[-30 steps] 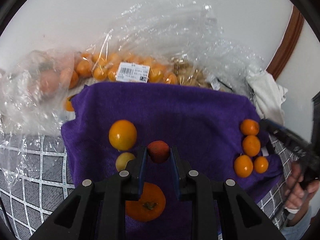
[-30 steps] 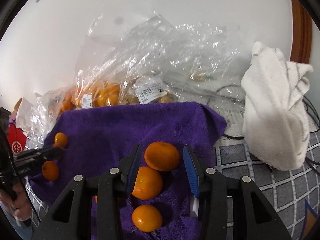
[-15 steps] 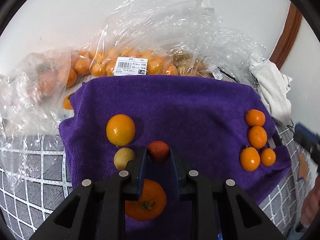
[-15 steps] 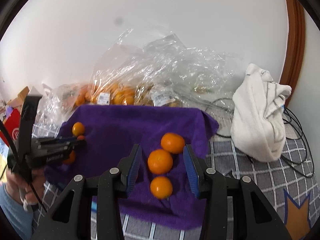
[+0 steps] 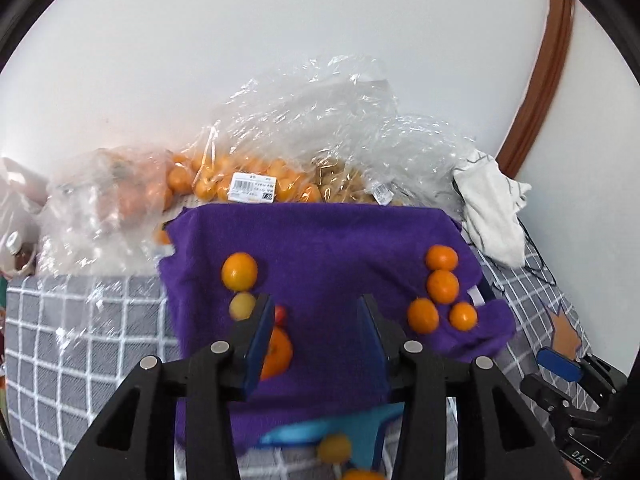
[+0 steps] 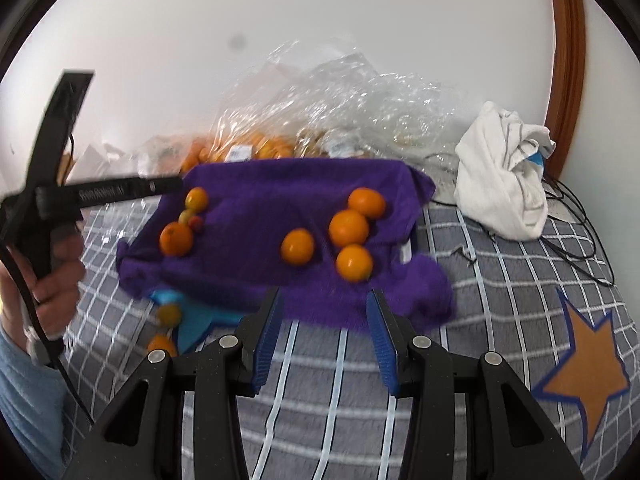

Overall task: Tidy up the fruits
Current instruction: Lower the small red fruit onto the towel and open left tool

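Checked blanket [image 6: 500, 300], grey with white lines and an orange star at lower right, fills the lower frame of the right view. Purple towel [image 5: 340, 248], centre of both views, carries the sorted fruit. Clear plastic bags [image 5: 320, 140] of unsorted oranges lie behind it along the wall; white cloth [image 6: 504, 184] at upper right. Left gripper [image 5: 316, 336], lower centre of its own view: fingers opening, nothing between them, whereas a second ago they were clamped on the small red fruit [image 5: 280, 314]; that fruit now rests on the towel just left of the fingers, beside the big orange [image 5: 276, 354], the yellow fruit [image 5: 242, 306] and the round orange [image 5: 239, 271]. Judgement: the red fruit is placed, and the left group is complete for now. Right gripper [image 6: 324, 328], lower centre of its view, has pulled back off the towel: fingers apart, empty. Four oranges [image 6: 348, 228] sit grouped at right of the towel. Two stray fruits [image 6: 168, 314] lie off the towel at lower left, by a blue star; likely next to collect.
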A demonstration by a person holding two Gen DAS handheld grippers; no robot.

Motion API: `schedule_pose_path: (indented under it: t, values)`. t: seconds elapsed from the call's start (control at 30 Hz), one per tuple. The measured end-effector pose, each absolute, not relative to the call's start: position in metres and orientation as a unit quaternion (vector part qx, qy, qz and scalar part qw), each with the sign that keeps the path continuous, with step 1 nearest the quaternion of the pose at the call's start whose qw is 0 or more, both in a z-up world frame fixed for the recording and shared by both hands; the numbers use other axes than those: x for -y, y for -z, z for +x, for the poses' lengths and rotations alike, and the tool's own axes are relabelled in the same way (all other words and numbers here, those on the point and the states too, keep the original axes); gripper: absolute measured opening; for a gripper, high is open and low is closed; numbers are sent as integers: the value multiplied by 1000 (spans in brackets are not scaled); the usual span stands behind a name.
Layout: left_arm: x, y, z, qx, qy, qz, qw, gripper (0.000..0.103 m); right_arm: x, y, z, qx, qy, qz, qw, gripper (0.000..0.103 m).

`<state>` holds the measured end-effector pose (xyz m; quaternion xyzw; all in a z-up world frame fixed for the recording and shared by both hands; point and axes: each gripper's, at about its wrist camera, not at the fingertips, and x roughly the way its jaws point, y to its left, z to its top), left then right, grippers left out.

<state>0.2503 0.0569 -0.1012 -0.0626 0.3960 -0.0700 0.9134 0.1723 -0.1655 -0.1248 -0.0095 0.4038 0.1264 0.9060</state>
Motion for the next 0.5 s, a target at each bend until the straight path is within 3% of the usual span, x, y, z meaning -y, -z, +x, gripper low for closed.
schedule_pose_path:
  t: [0.5]
  values:
    - [-136, 141, 154, -414, -10, -85, 906, 41, 90, 156, 127, -427, -192, -17, 883, 43]
